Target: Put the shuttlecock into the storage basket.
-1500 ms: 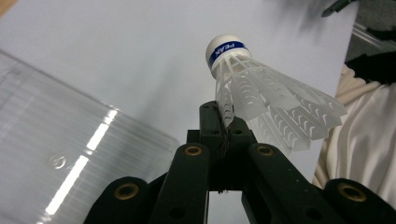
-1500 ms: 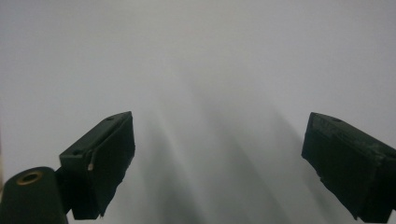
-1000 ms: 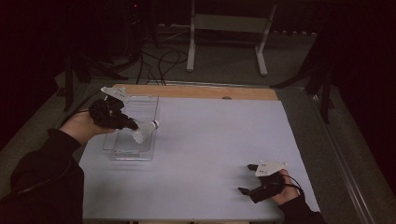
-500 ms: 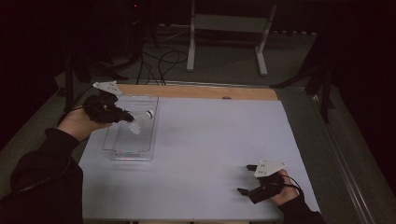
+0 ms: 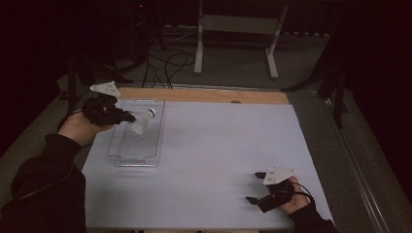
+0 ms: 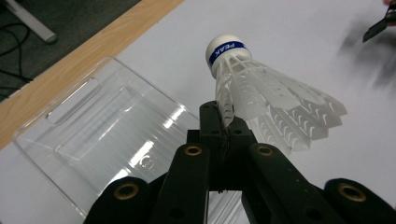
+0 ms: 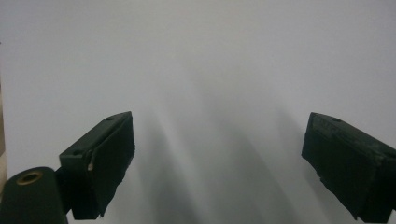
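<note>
White plastic feathers fan out from the shuttlecock (image 6: 261, 100), a white one with a rounded cork cap and a blue band, which the left gripper (image 6: 224, 126) pinches by a strip of its skirt; the jaws are fully closed on that thin edge. In the high view the shuttlecock (image 5: 142, 121) hangs over the clear, ribbed plastic tray (image 5: 127, 154), which sits near the bench's left edge, its far end close to the bare wooden strip (image 5: 204, 95) along the far edge. The cork points away from the gripper and the skirt's open end points toward the bench's right side.

The right gripper (image 5: 256, 187) rests near the near right corner on the pale sheet (image 5: 218, 145) that covers the bench, its jaws spread wide with nothing between them.

The step in hand looks like carrying the shuttlecock above the tray, whether to lay it in or take it away I cannot tell. If placing, the next move calls for lowering it inside the tray's walls, then easing the jaws apart gently, since so slight a grip on a feather could snag or flick it.
</note>
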{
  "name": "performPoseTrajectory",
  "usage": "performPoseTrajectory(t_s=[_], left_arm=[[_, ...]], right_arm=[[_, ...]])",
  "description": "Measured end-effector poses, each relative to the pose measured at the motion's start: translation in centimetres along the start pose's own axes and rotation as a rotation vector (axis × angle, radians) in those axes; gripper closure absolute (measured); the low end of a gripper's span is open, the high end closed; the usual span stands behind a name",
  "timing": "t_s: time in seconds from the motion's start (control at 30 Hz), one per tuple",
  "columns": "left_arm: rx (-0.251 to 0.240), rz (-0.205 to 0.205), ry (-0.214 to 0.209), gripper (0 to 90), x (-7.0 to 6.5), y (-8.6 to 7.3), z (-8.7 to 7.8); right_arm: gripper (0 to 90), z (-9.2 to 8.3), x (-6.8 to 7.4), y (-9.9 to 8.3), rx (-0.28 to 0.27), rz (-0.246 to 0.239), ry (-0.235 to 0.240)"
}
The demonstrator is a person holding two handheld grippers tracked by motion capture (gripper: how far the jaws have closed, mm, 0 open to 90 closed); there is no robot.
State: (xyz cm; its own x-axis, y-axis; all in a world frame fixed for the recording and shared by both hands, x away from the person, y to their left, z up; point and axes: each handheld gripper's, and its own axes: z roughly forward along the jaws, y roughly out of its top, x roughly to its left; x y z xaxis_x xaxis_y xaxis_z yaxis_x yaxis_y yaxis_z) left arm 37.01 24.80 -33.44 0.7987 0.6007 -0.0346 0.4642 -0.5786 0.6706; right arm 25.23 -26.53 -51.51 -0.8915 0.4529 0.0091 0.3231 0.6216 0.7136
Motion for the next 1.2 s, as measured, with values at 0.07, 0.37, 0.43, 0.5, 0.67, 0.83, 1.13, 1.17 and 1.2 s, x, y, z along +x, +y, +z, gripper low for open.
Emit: performPoseTrajectory(t_s=[0.07,0.37,0.43,0.5,0.67,0.83,1.13,1.17,1.2], left_arm=[[-0.015,-0.010,0.008,90.0,0.1,-0.1,0.0],[-0.050,-0.049,0.057,90.0,0.9,-0.9,0.8],[-0.071,-0.050,0.067,90.0,1.1,-1.2,0.9],[-0.084,-0.047,0.074,90.0,1.2,-1.4,1.0],[-0.093,-0.050,0.078,90.0,1.5,-1.9,1.9],[-0.088,-0.074,0.093,90.0,1.8,-2.4,2.9],[-0.079,-0.103,0.098,90.0,2.0,-3.4,4.9],[-0.071,-0.107,0.108,90.0,2.0,-3.5,5.1],[-0.071,-0.111,0.106,90.0,2.0,-3.6,5.4]], right_arm=[[9.5,0.0,0.0,0.0,0.001,-0.002,-0.001],[9.5,0.0,0.1,0.0,0.002,0.000,0.006],[9.5,0.0,0.1,0.0,0.004,-0.001,0.006],[9.5,0.0,0.1,0.0,0.004,-0.001,0.008],[9.5,0.0,0.1,0.1,0.005,-0.004,0.009],[9.5,0.0,0.2,0.1,0.003,-0.006,0.010],[9.6,0.1,0.2,0.1,0.004,-0.008,0.013],[9.5,0.1,0.2,0.1,0.004,-0.009,0.013],[9.5,0.1,0.2,0.1,0.004,-0.010,0.012]])
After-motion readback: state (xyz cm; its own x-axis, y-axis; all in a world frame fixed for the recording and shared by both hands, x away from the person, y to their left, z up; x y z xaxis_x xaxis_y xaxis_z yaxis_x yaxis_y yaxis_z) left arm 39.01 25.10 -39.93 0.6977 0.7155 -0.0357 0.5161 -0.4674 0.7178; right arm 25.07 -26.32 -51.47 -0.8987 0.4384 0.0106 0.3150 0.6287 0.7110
